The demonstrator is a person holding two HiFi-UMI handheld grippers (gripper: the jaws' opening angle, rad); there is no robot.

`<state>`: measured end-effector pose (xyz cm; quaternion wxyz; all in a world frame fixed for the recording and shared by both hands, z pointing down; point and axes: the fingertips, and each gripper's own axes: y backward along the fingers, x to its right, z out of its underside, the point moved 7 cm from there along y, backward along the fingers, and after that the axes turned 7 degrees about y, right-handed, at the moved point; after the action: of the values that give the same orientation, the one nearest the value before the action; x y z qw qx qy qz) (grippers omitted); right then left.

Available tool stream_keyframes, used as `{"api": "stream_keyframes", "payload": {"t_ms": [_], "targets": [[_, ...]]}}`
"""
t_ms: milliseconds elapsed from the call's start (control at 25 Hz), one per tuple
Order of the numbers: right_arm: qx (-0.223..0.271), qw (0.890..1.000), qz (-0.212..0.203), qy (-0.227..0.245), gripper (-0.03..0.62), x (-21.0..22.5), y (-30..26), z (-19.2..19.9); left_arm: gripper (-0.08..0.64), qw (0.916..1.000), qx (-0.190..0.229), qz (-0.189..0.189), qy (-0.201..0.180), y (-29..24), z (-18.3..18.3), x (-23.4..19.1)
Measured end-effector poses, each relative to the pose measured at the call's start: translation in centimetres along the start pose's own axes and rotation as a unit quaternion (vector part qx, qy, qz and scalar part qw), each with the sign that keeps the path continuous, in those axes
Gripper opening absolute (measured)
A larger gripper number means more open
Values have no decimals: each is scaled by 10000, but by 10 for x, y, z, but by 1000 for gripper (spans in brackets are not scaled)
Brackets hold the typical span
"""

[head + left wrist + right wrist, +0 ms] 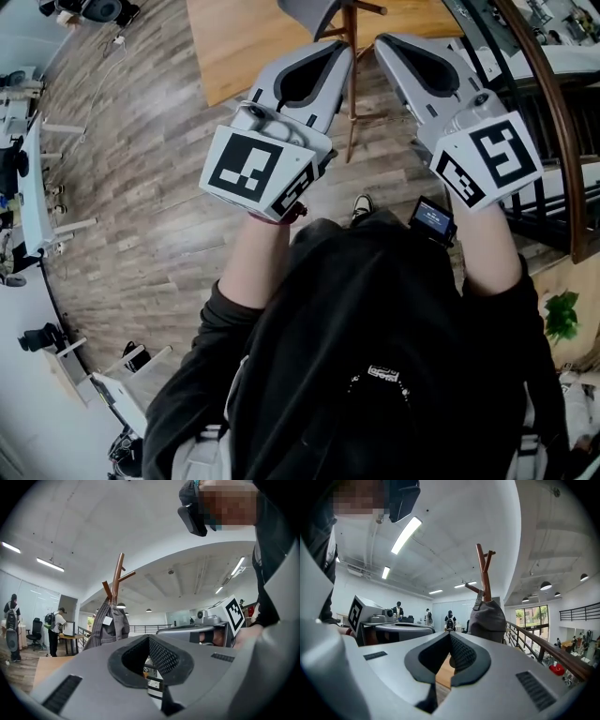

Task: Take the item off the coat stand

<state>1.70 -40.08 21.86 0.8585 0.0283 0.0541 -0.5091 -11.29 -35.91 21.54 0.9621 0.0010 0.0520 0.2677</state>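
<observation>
My fingers (461,656), both pairs, are shut and empty; the grey fabric bag (487,618) ahead hangs untaken on the brown wooden coat stand (483,571).

- No word or number can be read.
- Left cube (246,167), right cube (492,157): black-and-white square patterns, no letters.
- White tag (108,620) on the grey item (120,629): too small to read.
- White print (384,373) on the black top (375,309): illegible.
- Small screen (431,218) just beside the right cube: blurred.

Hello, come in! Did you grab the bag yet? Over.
Left gripper shut, empty; right gripper shut, empty. Grey bag hangs on coat stand, untouched. Nothing seen blocking.
</observation>
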Motion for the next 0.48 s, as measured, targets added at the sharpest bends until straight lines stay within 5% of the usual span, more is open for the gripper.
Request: {"api": "stream_keyframes", "payload": {"t_ms": [480], "targets": [[-61,10000,-43,36,15,30,13,-5,0,9998,-72,166,-106,-27,-7,-2]]}}
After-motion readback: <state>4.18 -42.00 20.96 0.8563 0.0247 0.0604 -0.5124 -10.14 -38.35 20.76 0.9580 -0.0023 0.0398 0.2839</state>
